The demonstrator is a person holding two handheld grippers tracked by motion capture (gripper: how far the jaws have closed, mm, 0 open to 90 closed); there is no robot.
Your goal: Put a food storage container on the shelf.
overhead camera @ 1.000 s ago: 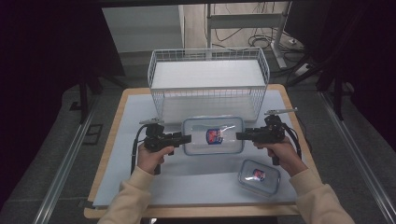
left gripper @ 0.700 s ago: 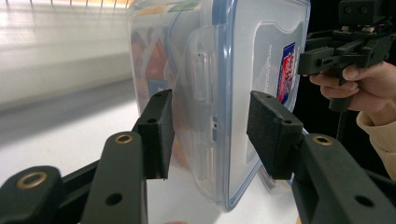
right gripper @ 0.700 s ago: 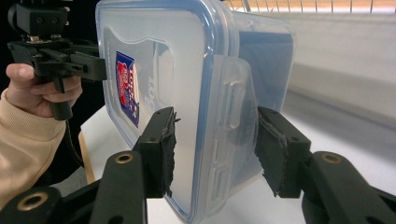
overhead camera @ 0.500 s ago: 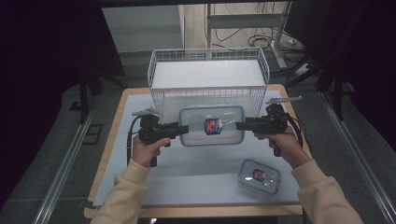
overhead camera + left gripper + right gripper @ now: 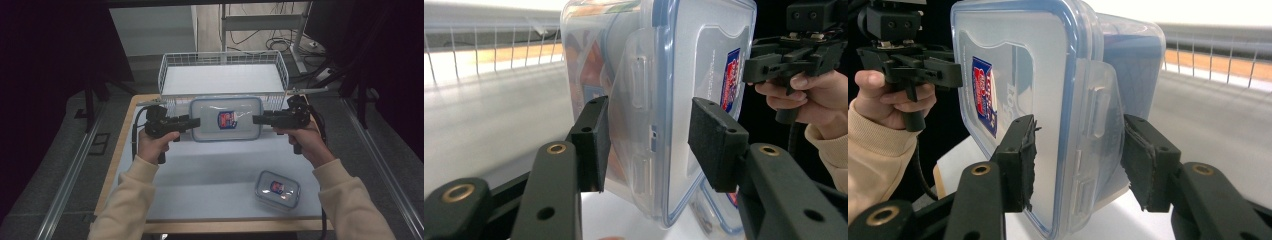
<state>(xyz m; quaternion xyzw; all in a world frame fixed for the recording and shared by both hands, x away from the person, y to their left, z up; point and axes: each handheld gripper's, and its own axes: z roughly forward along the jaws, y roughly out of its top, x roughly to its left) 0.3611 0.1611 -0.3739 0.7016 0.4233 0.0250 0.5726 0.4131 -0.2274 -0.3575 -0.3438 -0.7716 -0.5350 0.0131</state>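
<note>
A large clear container (image 5: 226, 119) with a blue-rimmed lid and a red-blue label hangs in the air in front of the wire basket (image 5: 223, 56). My left gripper (image 5: 196, 121) is shut on its left end and my right gripper (image 5: 256, 119) on its right end. In the left gripper view the pads (image 5: 596, 142) clamp the latch end of the container (image 5: 659, 90), with the other gripper (image 5: 751, 70) at the far end. In the right gripper view the pads (image 5: 1020, 160) squeeze the container (image 5: 1048, 75) the same way, around the side latch.
A small clear container (image 5: 277, 189) with the same label lies on the white table mat (image 5: 200, 175) near the front right. The white wire basket stands at the table's far edge. Cables trail from both grippers.
Both grippers have lifted the large container off the mat, and it now sits higher in the high view, level with the basket's front wall. The small container has not moved.
</note>
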